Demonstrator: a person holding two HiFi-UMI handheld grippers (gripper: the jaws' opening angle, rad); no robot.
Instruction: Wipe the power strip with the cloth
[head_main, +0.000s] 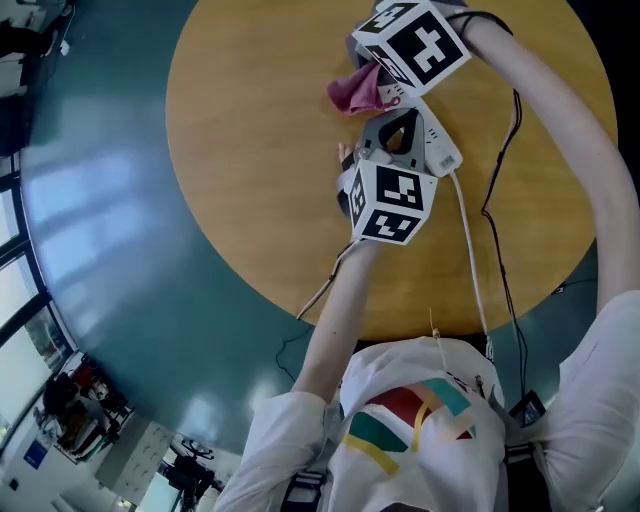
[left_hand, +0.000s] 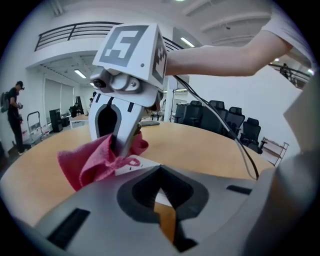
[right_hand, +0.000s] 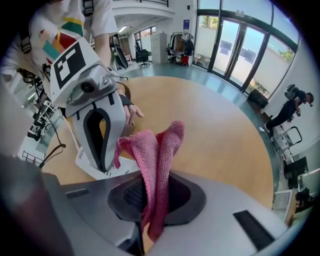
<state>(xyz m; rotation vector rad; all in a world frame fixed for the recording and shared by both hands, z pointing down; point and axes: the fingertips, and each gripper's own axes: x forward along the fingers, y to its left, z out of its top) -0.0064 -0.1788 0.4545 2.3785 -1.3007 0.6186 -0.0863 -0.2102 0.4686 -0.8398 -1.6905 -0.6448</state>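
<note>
We see only one white end of the power strip (head_main: 443, 157); the left gripper (head_main: 400, 118) covers the rest. Lower end of the cloth (right_hand: 159, 165) vanishes between the jaws of the right gripper (right_hand: 145, 234). Head view's top edge clips its cube (head_main: 412, 40).

Pink cloth (right_hand: 160, 150) knitted, fuzzy; table (head_main: 250, 150) smooth wood.

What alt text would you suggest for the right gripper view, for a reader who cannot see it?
The right gripper, seen from behind its jaws, is shut on a pink cloth that stands up in folds over a round wooden table. Beside it, the left gripper points down at a white power strip.
</note>
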